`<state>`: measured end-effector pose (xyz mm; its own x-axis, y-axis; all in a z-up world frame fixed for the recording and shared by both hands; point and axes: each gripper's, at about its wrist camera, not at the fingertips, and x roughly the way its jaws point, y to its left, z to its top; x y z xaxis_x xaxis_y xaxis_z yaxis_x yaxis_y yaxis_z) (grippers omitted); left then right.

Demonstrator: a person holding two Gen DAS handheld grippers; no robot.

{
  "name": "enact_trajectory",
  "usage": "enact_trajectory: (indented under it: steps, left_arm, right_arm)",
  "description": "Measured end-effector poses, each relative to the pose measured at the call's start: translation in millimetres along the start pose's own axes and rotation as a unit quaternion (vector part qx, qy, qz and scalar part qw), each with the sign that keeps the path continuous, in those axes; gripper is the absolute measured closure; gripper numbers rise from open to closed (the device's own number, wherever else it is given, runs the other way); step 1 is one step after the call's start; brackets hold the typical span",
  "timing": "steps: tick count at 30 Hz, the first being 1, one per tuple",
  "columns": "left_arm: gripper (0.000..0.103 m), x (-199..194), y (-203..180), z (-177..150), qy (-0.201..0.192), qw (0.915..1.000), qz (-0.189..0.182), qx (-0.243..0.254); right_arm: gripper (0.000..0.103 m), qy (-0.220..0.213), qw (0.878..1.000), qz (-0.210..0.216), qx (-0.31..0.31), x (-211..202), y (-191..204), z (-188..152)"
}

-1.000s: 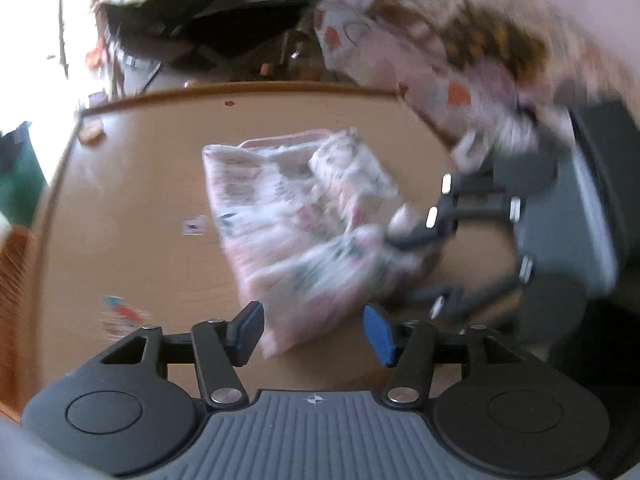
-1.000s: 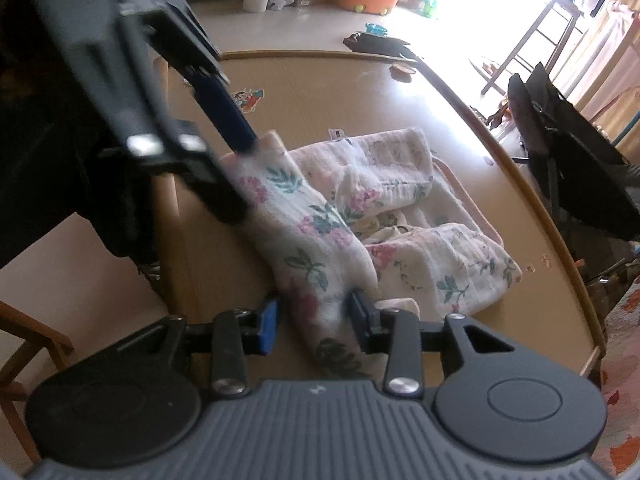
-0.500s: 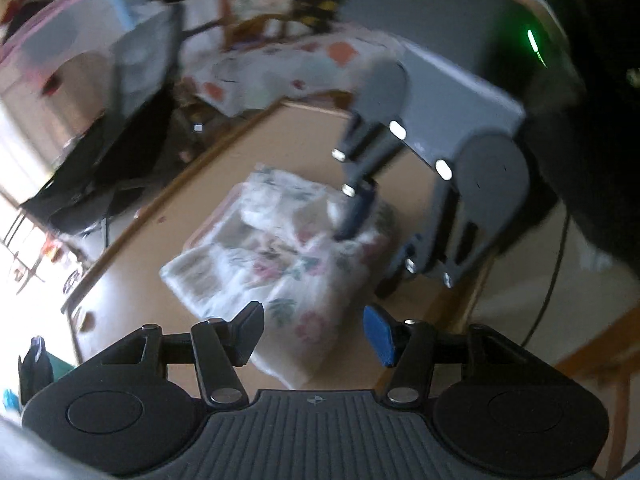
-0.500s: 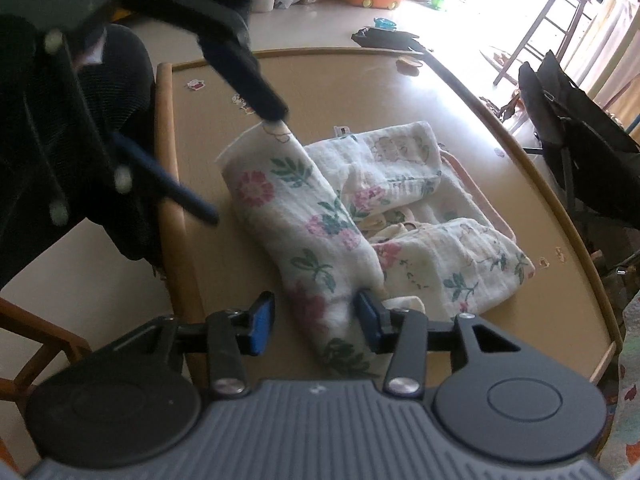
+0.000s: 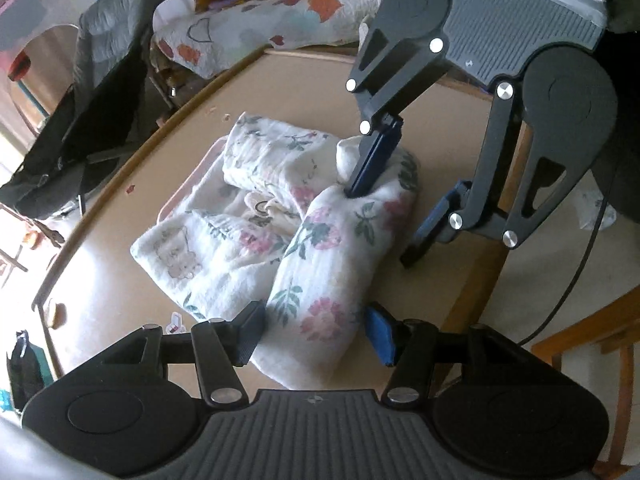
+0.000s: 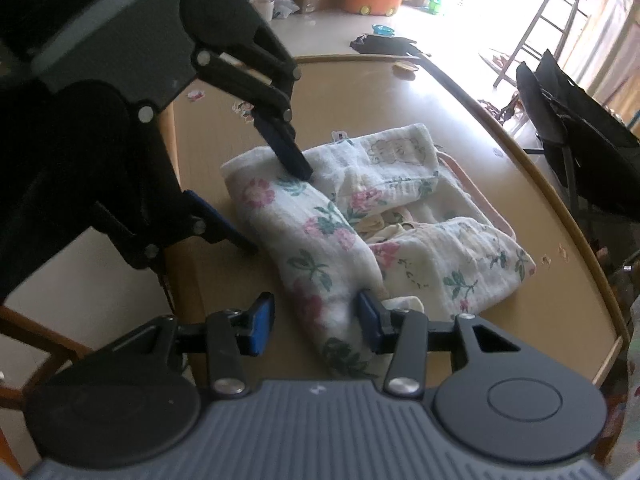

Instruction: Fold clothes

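**Fold half made, both grippers straddling the folded band**

Since a second ago the left gripper (image 5: pixel 314 334) has rolled round, so the floral garment (image 5: pixel 280 216) now runs straight away from its jaws instead of lying crosswise, and the right gripper (image 6: pixel 312 326) has eased its jaws apart. Both grippers stand released: the folded band of cloth lies between each pair of fingers, one end per gripper, with a gap at the left pad in each wrist view and no pinch visible.

The garment lies on the wooden table (image 5: pixel 104 280), near its edge. One thick band is folded over; beyond it the rest lies rumpled and loosely doubled, not yet squared. I judge the folding to be roughly midway.

The band's long axis runs from one gripper's jaws to the other's.
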<state>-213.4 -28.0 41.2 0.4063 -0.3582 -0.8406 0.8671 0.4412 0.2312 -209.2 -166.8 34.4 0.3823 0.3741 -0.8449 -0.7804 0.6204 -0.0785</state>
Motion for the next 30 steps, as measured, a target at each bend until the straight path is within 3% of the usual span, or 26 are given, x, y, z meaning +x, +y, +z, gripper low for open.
enact_trajectory:
  steps: [5,8,10,14,18,23,26,30]
  left_arm:
    - [0.053,-4.2,-2.3,-10.7,-0.004,0.9999,-0.013,-0.010]
    - [0.054,4.6,6.0,-2.2,0.002,0.9990,-0.030,-0.033]
    - [0.054,12.2,15.3,-0.2,0.007,0.9974,-0.045,-0.055]
    - [0.054,19.0,22.1,0.8,0.011,0.9957,-0.063,-0.067]
    - [0.054,17.3,21.1,-2.0,0.019,0.9951,-0.072,-0.066]
    - [0.053,12.6,18.9,-8.1,0.021,0.9945,-0.078,-0.066]
    - [0.052,9.2,18.2,-11.1,0.021,0.9943,-0.082,-0.065]
    - [0.052,4.9,20.3,-12.7,0.021,0.9941,-0.084,-0.065]
  right_arm:
    - [0.057,-0.019,0.998,0.012,0.051,-10.1,-10.4,-6.0]
    - [0.058,-0.032,0.998,-0.003,0.052,-18.1,-12.3,-10.0]
    - [0.057,-0.049,0.998,-0.026,0.024,-25.6,-7.7,-13.4]
    - [0.057,-0.010,0.993,-0.074,-0.092,-24.9,11.1,-23.6]
    - [0.057,0.001,0.991,-0.087,-0.099,-28.5,11.9,-27.5]
    - [0.057,-0.022,0.984,-0.114,-0.136,-43.9,21.5,-15.5]
    - [0.057,-0.041,0.974,-0.107,-0.196,-44.8,38.3,-6.1]
    - [0.058,-0.028,0.949,-0.102,-0.297,-23.0,66.2,-0.7]
